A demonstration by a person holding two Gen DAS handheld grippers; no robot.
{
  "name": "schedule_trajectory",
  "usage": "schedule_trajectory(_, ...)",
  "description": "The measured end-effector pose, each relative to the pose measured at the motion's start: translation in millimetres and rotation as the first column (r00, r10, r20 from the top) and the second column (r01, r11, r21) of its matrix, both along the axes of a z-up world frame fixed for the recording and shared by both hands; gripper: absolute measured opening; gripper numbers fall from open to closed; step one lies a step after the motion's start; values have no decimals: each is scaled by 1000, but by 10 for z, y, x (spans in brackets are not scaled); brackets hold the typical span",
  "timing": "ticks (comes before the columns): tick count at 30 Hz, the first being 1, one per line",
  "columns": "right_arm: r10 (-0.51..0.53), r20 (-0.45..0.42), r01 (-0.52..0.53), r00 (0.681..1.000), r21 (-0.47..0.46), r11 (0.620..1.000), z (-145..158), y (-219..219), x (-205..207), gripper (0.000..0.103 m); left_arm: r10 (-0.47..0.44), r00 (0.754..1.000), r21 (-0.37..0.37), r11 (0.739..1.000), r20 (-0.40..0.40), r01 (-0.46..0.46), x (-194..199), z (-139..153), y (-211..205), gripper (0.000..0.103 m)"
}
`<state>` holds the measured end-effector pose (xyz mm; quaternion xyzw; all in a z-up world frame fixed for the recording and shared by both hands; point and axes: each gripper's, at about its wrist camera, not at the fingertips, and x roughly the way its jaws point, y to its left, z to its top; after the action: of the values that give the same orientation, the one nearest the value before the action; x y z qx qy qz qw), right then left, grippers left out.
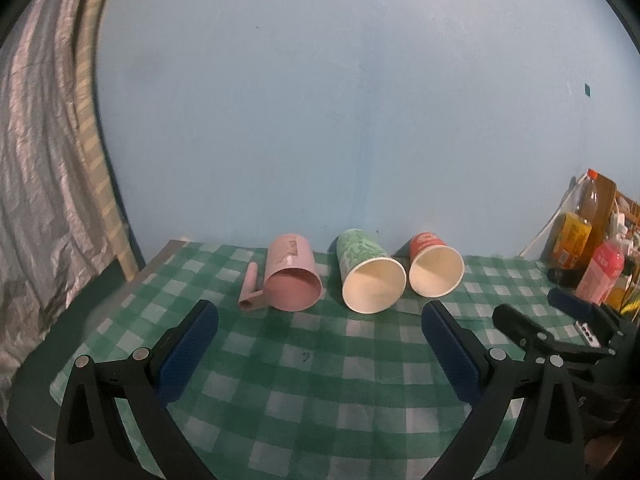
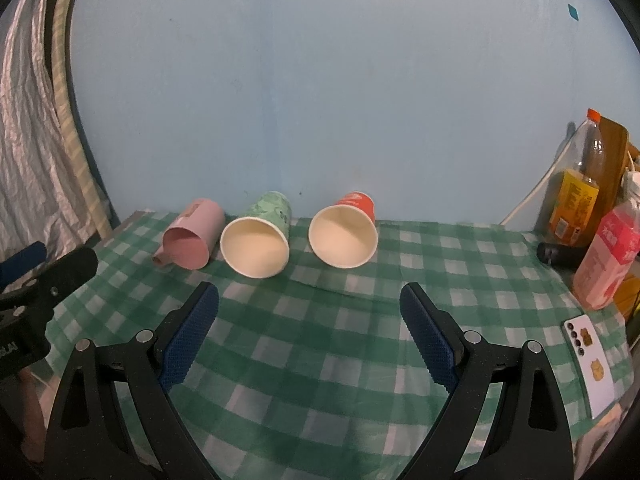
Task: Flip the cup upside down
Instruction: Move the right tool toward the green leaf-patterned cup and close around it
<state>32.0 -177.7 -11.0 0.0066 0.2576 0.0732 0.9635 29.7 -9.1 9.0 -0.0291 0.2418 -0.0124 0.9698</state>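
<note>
Three cups lie on their sides on the green checked tablecloth (image 1: 312,364), mouths toward me: a pink handled mug (image 1: 290,280) on the left, a green paper cup (image 1: 370,280) in the middle, a red paper cup (image 1: 434,270) on the right. They also show in the right wrist view: pink mug (image 2: 192,236), green cup (image 2: 260,240), red cup (image 2: 346,232). My left gripper (image 1: 320,312) is open and empty, short of the cups. My right gripper (image 2: 310,292) is open and empty, short of the cups; it also shows in the left wrist view (image 1: 532,312).
Bottles (image 2: 604,256) and a dark object (image 2: 560,254) stand at the table's right edge. A white phone (image 2: 588,364) lies at the front right. A blue wall is close behind the cups. A silver curtain (image 1: 36,184) hangs at the left.
</note>
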Motion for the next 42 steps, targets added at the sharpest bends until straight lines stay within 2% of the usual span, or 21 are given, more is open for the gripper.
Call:
schedule_trajectory(6, 26, 0, -26, 1000, 14, 1000, 194, -94, 253, 91, -26, 997, 36, 999, -76, 29, 388, 100, -85, 102)
schedule_trajectory(10, 63, -57, -60, 996, 45, 997, 324, -155, 523, 91, -38, 987, 60, 997, -157, 48, 713, 96, -138, 102)
schedule_trajectory(17, 117, -190, -99, 975, 106, 989, 460, -208, 1079, 91, -61, 956, 40, 996, -286, 75, 1326, 85, -229, 102)
schedule_trajectory(23, 159, -319, -111, 934, 164, 980, 441, -259, 1569, 91, -75, 911, 21, 996, -404, 91, 1807, -42, -368, 102)
schedule_trajectory(27, 192, -421, -113, 886, 205, 972, 349, -232, 1890, 91, -76, 882, -44, 997, -466, 63, 2070, -150, -390, 102)
schedule_trajectory(29, 202, -465, -106, 862, 223, 969, 301, -212, 2035, 91, -76, 867, -50, 997, -492, 59, 2176, -212, -424, 102)
schedule_trajectory(37, 199, -541, -76, 817, 241, 968, 139, -230, 2381, 91, -85, 814, -68, 996, -574, 56, 2474, -417, -522, 102)
schedule_trajectory(42, 215, -572, -70, 792, 264, 962, 71, -275, 2484, 91, -83, 793, -80, 996, -604, 43, 2583, -534, -519, 101)
